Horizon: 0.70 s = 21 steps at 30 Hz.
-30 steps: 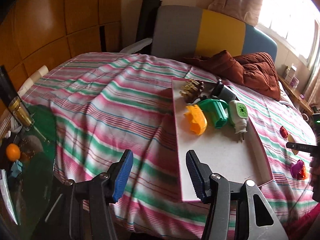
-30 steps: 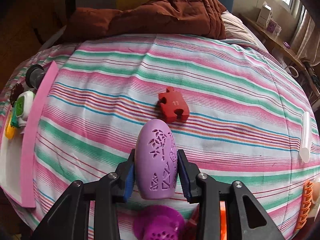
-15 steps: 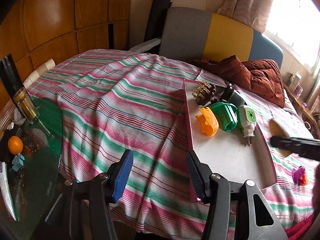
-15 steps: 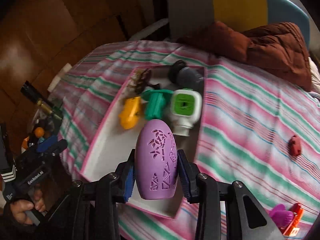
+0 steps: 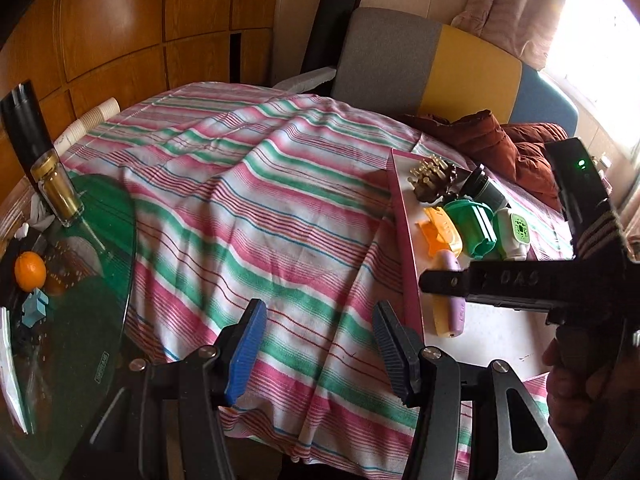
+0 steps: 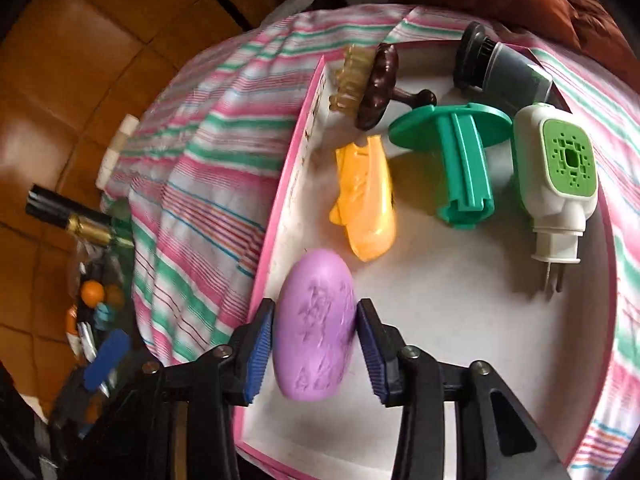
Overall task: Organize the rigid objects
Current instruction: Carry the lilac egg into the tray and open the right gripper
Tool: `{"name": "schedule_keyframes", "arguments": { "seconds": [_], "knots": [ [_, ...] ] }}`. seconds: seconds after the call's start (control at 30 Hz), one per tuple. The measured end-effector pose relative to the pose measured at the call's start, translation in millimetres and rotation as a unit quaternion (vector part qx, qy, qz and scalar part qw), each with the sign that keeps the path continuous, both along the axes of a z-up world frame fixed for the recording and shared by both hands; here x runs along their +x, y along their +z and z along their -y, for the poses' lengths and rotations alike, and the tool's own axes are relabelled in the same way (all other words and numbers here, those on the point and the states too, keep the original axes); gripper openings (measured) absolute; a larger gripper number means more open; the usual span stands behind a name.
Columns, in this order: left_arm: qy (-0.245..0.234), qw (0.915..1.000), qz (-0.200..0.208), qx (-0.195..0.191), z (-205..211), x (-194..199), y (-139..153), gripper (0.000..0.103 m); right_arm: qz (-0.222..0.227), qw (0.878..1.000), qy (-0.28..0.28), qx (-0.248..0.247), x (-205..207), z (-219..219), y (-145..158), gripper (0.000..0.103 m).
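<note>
My right gripper (image 6: 315,346) is over the near left corner of the pink-rimmed white tray (image 6: 460,320). A purple egg-shaped object (image 6: 316,324) sits between its blue pads, which stand slightly apart from it. The egg looks motion-blurred. The tray holds a yellow piece (image 6: 366,208), a green spool (image 6: 460,156), a white and green plug-in (image 6: 560,176), a brown brush (image 6: 372,80) and a dark cylinder (image 6: 504,64). My left gripper (image 5: 320,352) is open and empty above the striped cloth (image 5: 240,208), left of the tray (image 5: 408,240). The egg (image 5: 450,300) shows there under the right gripper.
A glass side table (image 5: 80,280) at the left holds a gold-capped bottle (image 5: 56,188), an orange (image 5: 30,271) and small items. A brown jacket (image 5: 500,148) lies behind the tray, against a grey and yellow chair (image 5: 420,64).
My right gripper carried the purple egg from the cloth over into the tray and lowered it. Its pads have now parted from the egg. My left gripper drifted left, still open.
</note>
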<state>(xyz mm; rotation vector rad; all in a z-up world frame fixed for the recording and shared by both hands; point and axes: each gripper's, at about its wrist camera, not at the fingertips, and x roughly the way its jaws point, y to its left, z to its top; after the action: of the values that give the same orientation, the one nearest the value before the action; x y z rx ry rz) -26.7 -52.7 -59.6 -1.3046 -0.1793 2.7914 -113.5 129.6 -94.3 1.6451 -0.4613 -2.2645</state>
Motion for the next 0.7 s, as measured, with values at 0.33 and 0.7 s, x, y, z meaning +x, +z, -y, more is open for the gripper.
{"name": "schedule_keyframes", "arguments": {
  "seconds": [0.33, 0.7],
  "knots": [
    [-0.007, 0.9998, -0.015, -0.006, -4.1, 6.4, 8.8, 0.056, -0.067, 0.998, -0.011, 0.006, 26.9, -23.4, 38.4, 0.043],
    [-0.044, 0.9985, -0.029, -0.015, -29.6, 15.6, 21.2, 0.058, -0.143, 0.985, -0.044, 0.085, 74.2, -81.5, 72.8, 0.043]
  ]
}}
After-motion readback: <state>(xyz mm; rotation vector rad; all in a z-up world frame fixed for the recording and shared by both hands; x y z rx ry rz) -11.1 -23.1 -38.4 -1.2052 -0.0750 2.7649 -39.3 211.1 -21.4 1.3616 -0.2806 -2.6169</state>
